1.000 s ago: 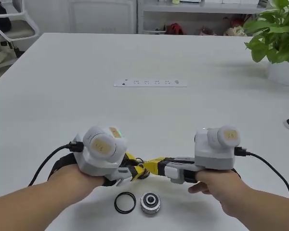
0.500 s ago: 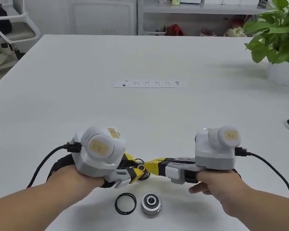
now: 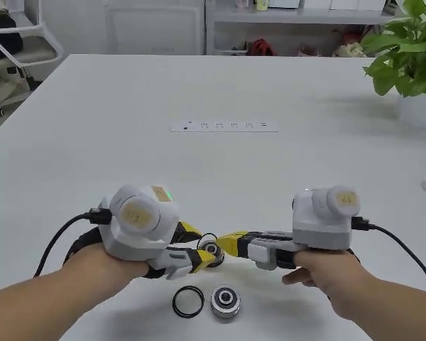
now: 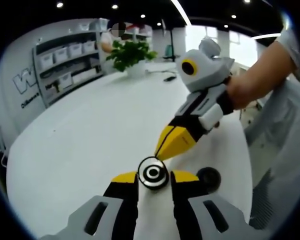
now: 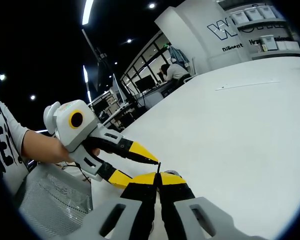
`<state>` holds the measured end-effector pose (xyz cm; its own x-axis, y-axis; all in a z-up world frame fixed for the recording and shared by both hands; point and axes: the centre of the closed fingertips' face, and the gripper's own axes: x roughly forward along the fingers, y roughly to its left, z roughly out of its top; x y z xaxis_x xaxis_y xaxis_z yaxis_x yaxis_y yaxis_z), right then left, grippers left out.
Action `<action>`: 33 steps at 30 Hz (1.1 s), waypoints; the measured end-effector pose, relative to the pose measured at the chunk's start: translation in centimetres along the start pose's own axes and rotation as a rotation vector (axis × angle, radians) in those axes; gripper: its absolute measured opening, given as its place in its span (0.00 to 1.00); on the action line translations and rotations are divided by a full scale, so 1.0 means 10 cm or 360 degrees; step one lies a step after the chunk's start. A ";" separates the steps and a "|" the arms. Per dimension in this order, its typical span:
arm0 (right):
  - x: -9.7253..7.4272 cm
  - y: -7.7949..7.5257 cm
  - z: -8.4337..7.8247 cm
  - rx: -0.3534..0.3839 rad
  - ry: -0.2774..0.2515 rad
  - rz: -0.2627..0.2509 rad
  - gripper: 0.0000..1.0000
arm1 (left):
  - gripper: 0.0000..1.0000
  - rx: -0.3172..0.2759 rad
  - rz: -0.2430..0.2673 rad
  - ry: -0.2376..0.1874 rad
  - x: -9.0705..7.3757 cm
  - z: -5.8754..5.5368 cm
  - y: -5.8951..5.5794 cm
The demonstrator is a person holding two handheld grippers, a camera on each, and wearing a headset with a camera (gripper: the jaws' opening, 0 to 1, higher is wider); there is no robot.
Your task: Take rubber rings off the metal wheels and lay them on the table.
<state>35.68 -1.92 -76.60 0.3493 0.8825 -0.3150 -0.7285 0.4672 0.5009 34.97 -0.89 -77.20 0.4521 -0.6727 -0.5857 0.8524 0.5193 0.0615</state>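
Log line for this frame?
left gripper: shut on held wheel | right gripper: pinching rubber ring | table: loose ring, bare wheel

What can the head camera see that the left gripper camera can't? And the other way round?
Head view extras: a power strip far up the table and an office chair in the corner. Left gripper view extras: shelves of white bins, big wall letters and ceiling lights. Shared: the white table, the plant, the metal wheel clamped in the left gripper, and the right gripper pinching its rubber ring.
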 end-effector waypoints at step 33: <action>-0.07 0.10 0.14 0.0006 -0.0058 0.0018 0.00 | 0.47 -0.0112 0.0031 -0.0092 -0.41 0.03 0.02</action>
<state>35.52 -2.01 -74.80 0.3625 0.8891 -0.2796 -0.7303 0.4573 0.5075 33.34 1.85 -74.54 0.4843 -0.6904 -0.5374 0.8238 0.5667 0.0144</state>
